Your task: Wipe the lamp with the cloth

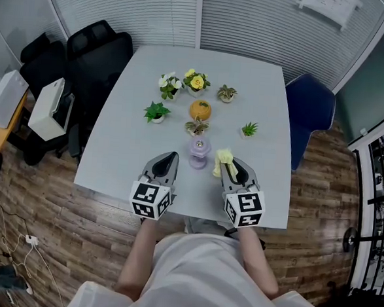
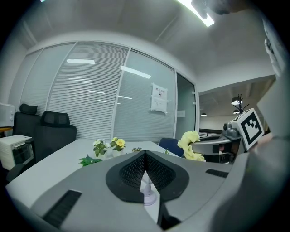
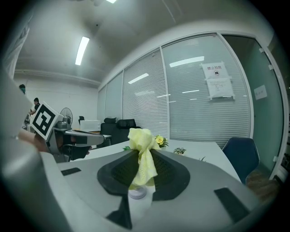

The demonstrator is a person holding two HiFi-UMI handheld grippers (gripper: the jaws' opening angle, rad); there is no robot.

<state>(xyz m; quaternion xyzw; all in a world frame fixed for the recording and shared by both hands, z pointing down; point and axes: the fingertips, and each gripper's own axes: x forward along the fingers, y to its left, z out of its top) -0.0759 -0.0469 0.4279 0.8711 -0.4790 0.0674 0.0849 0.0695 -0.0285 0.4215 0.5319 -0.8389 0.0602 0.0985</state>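
A small lilac lamp stands on the grey table, near its front edge and between my two grippers. My left gripper rests just left of the lamp, shut and empty. In the left gripper view the lamp shows low, behind the closed left gripper. My right gripper sits just right of the lamp, shut on a yellow cloth. In the right gripper view the cloth bunches above the right gripper and hangs down between its jaws, with the lamp below it.
Several small potted plants and an orange pot stand beyond the lamp at mid-table. Black office chairs stand at the left, a blue chair at the right. A white printer sits on a side stand.
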